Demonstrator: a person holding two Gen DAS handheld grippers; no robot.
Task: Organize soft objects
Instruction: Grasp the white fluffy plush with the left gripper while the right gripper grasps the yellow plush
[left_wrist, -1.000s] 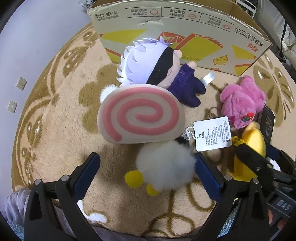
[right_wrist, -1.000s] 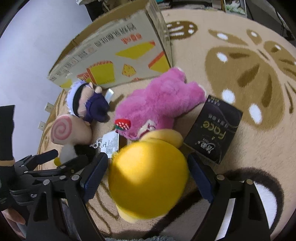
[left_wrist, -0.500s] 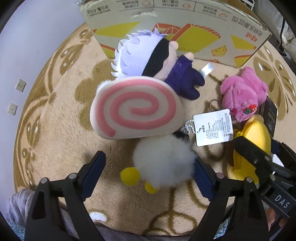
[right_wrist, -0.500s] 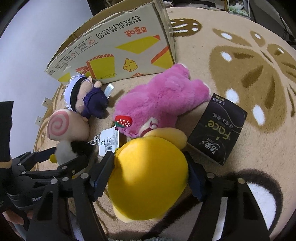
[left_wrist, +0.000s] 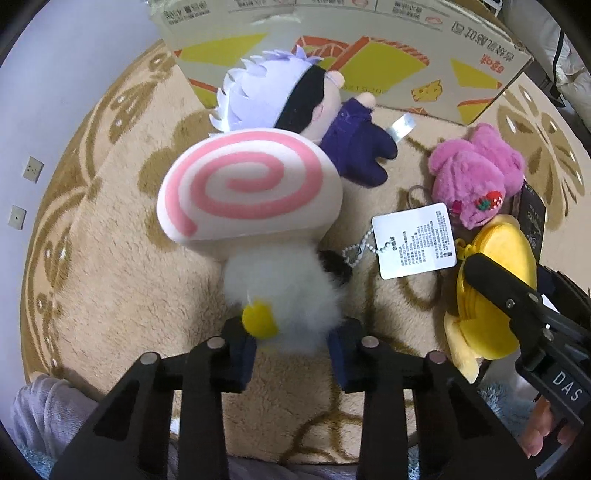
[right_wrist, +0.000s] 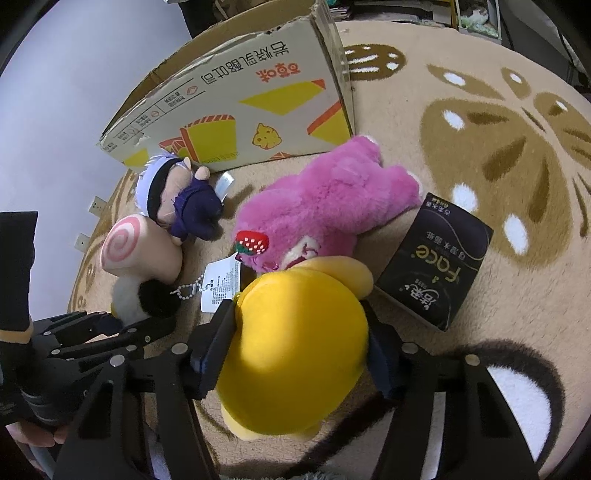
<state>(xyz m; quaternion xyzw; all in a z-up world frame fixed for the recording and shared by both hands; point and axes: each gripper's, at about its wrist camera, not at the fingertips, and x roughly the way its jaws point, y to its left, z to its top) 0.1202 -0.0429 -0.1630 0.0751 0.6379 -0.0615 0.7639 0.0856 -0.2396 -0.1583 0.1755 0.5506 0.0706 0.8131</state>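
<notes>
The swirl plush (left_wrist: 251, 192) lies on the rug (left_wrist: 122, 266) before the box (right_wrist: 236, 99); the left gripper (left_wrist: 291, 347), jaws just closing, pinches its fluffy white body. The right gripper (right_wrist: 295, 350), also closing, seems to squeeze the yellow plush (right_wrist: 295, 354) beside the pink bear (right_wrist: 325, 206).

Two close, downward wrist views, shared pink bear (left_wrist: 476, 181) (right_wrist: 332, 206)

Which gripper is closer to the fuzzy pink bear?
Right. The right gripper has just been closing its jaws onto the yellow plush, which lies against the pink bear. The left gripper is farther away, its jaws squeezing the swirl plush.
</notes>
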